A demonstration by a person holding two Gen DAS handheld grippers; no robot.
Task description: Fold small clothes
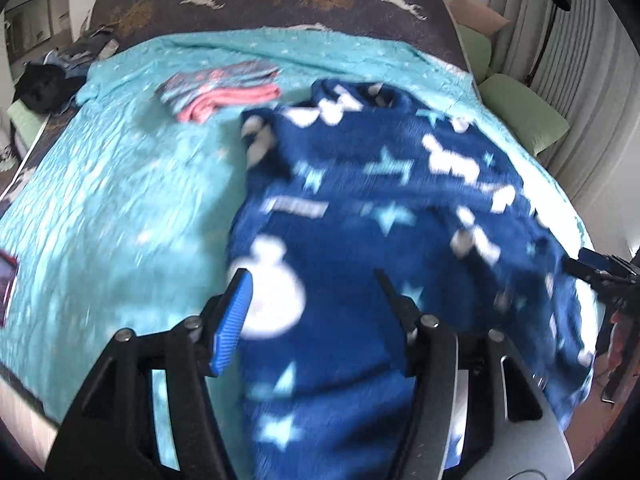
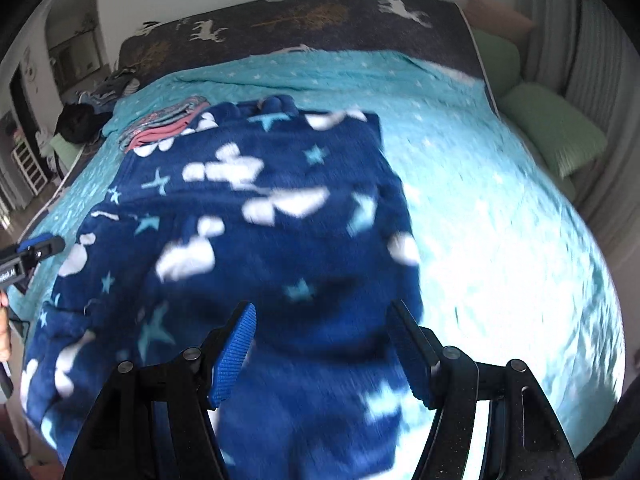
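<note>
A dark blue fleece garment [image 1: 384,208] with white shapes and pale stars lies spread on the turquoise bedspread [image 1: 120,184]; it also shows in the right wrist view [image 2: 260,248]. My left gripper [image 1: 312,280] is open, its jaws wide apart just above the garment's near left part. My right gripper [image 2: 320,312] is open over the garment's near right part; it shows at the right edge of the left wrist view [image 1: 588,264]. The left gripper shows at the left edge of the right wrist view [image 2: 40,246]. Both views are motion-blurred.
A folded pile of pink and patterned clothes [image 1: 220,88] lies farther back on the bed, also seen in the right wrist view [image 2: 164,124]. Dark clothes [image 1: 44,80] are heaped at the far left corner. Green pillows [image 2: 552,136] line the right side by the curtain.
</note>
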